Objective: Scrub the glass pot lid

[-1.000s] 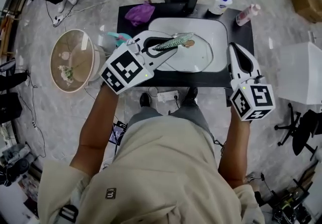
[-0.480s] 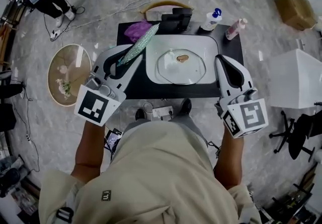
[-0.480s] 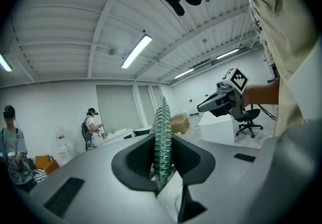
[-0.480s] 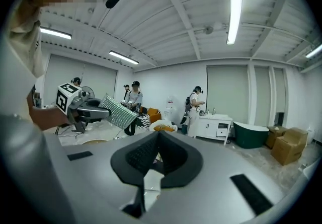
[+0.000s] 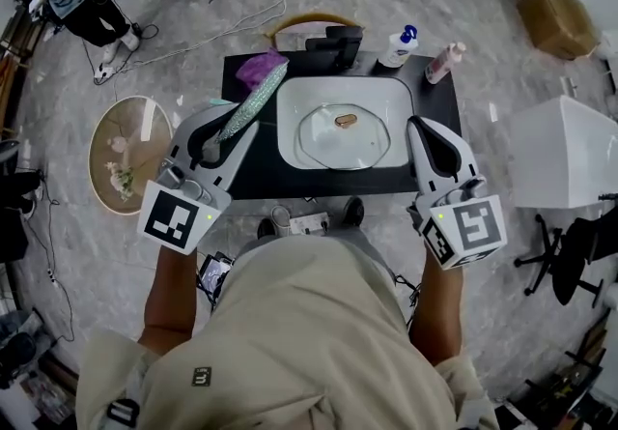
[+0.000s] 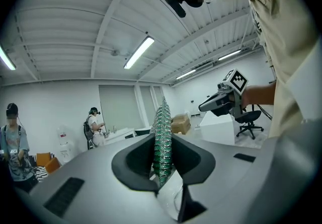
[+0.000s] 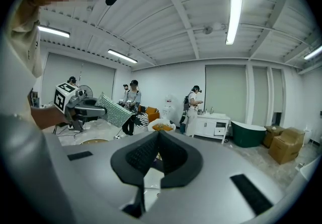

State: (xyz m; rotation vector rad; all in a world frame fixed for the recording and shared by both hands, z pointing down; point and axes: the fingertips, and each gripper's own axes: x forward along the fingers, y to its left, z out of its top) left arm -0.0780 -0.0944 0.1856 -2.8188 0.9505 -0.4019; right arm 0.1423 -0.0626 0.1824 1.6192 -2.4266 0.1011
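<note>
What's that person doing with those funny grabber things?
A person is washing up with a grabber in each hand. The left gripper is shut on a shiny green scrubbing cloth, held up beside the white basin, not touching the lid. The glass pot lid lies flat in the basin. The right gripper is shut and empty, off to the basin's right. So no scrubbing is happening at this moment.

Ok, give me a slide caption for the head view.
Left tongs hold green scrub cloth beside sink; glass lid lies inside.
</note>
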